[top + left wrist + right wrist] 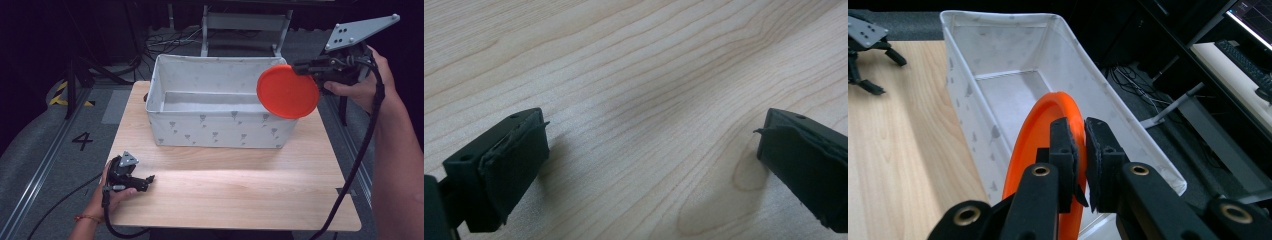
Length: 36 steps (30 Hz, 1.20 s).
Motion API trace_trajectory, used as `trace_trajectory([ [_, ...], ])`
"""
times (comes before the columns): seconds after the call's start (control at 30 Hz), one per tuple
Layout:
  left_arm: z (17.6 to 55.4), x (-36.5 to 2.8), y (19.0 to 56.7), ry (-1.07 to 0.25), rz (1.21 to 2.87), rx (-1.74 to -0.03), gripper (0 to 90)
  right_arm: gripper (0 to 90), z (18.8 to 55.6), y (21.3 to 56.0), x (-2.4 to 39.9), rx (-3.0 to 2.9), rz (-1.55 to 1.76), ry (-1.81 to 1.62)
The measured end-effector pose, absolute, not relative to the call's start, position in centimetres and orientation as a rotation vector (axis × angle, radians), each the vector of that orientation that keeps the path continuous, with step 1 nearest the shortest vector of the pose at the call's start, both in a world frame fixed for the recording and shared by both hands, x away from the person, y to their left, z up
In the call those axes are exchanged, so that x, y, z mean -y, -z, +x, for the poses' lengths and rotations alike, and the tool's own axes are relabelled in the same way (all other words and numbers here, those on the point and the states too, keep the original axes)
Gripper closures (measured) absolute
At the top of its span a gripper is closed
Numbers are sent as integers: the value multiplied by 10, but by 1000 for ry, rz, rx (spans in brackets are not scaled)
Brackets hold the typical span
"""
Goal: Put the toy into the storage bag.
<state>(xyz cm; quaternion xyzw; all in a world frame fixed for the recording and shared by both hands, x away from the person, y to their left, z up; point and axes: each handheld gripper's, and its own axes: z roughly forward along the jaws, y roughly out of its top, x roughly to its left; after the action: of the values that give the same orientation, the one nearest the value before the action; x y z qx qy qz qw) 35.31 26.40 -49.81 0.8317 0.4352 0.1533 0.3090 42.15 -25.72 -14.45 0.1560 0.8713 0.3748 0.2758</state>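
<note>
The orange plate [288, 91] hangs in the upper right of the high view, held on edge above the right end of the fabric bin [220, 131] and clear of the bench [235, 195]. It looks like a thin, moulded plastic disc with a raised rim: probably light, stiff enough to keep its shape when pinched at one spot, and unlikely to break if dropped. Its smooth surface is likely slippery, and because it is taken at the edge only, it could swing or pivot between the pads if the hand turns fast. The rim is the sensible place to hold it, since the raised lip gives the pads something to bite behind.

The right tongs [1081, 150] do just that: in the right gripper view, near the centre of the frame, the two black jaws stand almost together with the plate's rim clamped between them, the disc dropping away to the lower left. In the high view the right hand [361, 85] carries them at the upper right.

The bin, pale fabric with small grey marks, sits in the middle of the bench with its open mouth up and nothing visible inside it. Its walls look soft and would probably give if the plate knocked against them.

At the lower left of the high view, the left tongs [145, 181] rest low over the bench; in the left gripper view the jaws stand wide apart with bare wood between them, holding nothing.
</note>
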Motion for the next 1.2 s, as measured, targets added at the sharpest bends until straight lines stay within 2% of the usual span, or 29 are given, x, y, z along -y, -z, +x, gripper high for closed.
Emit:
trace_trajectory([
  [0.17,353,-264,498,-405,2196,-1150,5,831,441,148,258,-2346,434,-994],
  [0.4,353,-264,498,-401,2197,-1149,4,831,486,173,262,-2378,491,-991],
  [0.67,353,-264,498,-397,2198,-1148,3,831,516,195,257,-2425,480,-981],
  [1.2,353,-264,498,-405,2197,-1151,4,831,539,241,238,-2604,381,-850],
])
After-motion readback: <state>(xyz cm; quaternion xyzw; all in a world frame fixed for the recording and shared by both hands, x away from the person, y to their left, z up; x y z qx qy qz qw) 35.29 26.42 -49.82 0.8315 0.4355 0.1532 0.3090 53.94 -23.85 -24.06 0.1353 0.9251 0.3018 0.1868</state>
